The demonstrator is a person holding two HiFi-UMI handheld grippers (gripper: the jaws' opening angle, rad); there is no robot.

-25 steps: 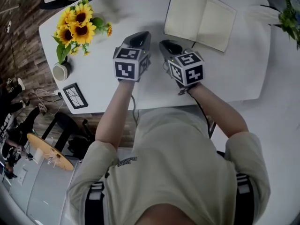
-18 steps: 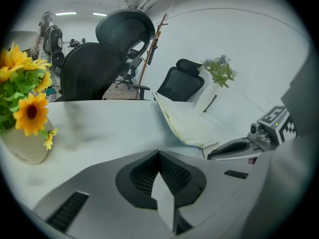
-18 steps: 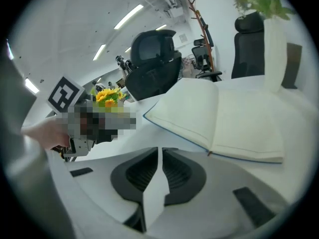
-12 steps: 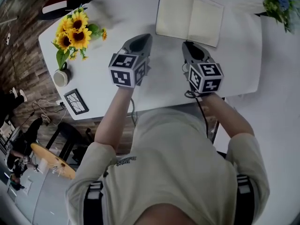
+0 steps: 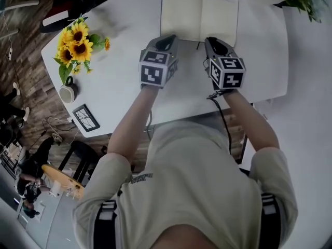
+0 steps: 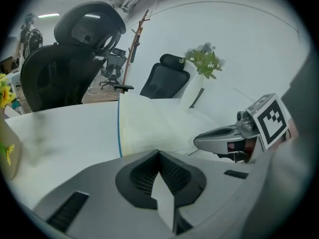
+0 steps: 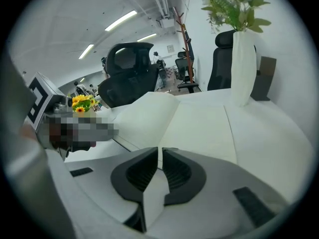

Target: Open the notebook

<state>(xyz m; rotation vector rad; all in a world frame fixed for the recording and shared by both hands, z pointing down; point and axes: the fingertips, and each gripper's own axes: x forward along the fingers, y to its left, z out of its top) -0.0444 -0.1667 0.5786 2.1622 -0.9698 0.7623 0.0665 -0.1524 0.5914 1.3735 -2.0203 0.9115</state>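
The notebook (image 5: 199, 14) lies open and flat on the white table (image 5: 124, 77), cream pages up, with a blue edge on its left side in the left gripper view (image 6: 149, 123). My left gripper (image 5: 167, 38) is shut and empty, its tip just short of the book's near edge under the left page. My right gripper (image 5: 211, 40) is also shut with nothing in it, near the edge under the right page. In the right gripper view the pages (image 7: 184, 118) spread just beyond the right gripper (image 7: 160, 151). Whether either tip touches the book is not clear.
Sunflowers (image 5: 78, 38) in a small pot (image 5: 67, 81) and a flat black device (image 5: 84, 117) sit at the table's left end. A white vase with green leaves (image 7: 244, 59) stands at the far right. Black office chairs (image 6: 65, 68) stand beyond the table.
Both grippers have shifted sideways and forward and now sit close together at the notebook's near edge. The notebook lies open as before.
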